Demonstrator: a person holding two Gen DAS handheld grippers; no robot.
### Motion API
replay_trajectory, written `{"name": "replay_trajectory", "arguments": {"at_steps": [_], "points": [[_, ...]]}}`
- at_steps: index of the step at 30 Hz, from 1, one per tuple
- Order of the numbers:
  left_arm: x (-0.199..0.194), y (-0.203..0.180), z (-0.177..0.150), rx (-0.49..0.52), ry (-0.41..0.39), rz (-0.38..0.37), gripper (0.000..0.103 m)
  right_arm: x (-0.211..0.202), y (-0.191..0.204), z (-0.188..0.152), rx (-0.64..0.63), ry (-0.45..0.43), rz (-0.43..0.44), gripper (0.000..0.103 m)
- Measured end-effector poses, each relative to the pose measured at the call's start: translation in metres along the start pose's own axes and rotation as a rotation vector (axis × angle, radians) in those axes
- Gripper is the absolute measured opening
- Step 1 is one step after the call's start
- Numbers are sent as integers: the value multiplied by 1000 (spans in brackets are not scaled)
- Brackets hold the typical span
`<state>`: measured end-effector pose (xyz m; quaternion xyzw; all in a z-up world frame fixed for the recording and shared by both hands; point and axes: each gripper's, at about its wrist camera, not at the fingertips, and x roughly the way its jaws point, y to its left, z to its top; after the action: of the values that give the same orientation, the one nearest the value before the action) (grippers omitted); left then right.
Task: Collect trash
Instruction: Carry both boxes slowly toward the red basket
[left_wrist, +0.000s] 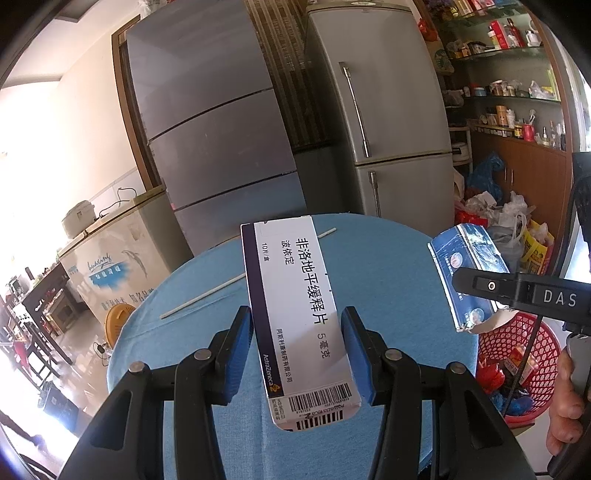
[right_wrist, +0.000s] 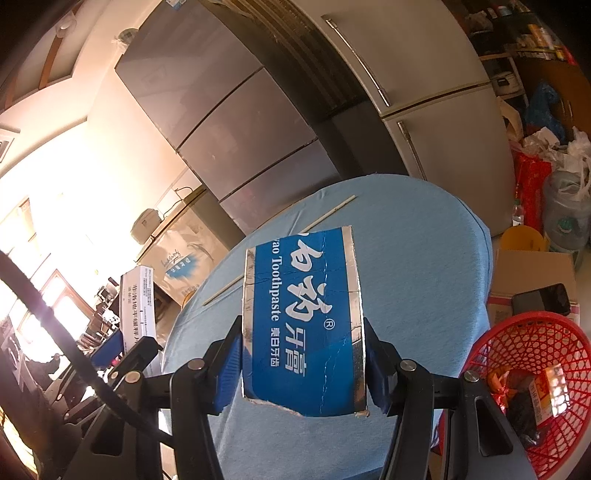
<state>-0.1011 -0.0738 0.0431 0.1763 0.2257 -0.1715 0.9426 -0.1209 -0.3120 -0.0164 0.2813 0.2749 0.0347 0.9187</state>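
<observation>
Now each gripper pinches one box above the blue table (left_wrist: 388, 258): left gripper (left_wrist: 297, 354) a medicine box (left_wrist: 295, 310), right gripper (right_wrist: 303, 363) a torn toothpaste box (right_wrist: 303, 321). Two sticks (left_wrist: 203, 295) lie near the far edge; one red basket (right_wrist: 532, 350) stands beside the right edge.

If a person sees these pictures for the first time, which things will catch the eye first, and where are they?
First comes the white medicine box, clamped upright in the left claw above the blue round table. Next is the torn blue toothpaste box, gripped in the right claw over the same table. Low on the right sits a red mesh basket with some trash already inside.
</observation>
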Motion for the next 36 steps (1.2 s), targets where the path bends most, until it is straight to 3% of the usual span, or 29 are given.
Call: {"name": "replay_trajectory", "arguments": {"at_steps": [25,36], "points": [[5,-8,-2,15,23,-21,51,-4,-5,-2,17,6,-10,61],[6,-30,0,55,25,-45,51,-17,-19,-5,48,-12,-25,61]]}}
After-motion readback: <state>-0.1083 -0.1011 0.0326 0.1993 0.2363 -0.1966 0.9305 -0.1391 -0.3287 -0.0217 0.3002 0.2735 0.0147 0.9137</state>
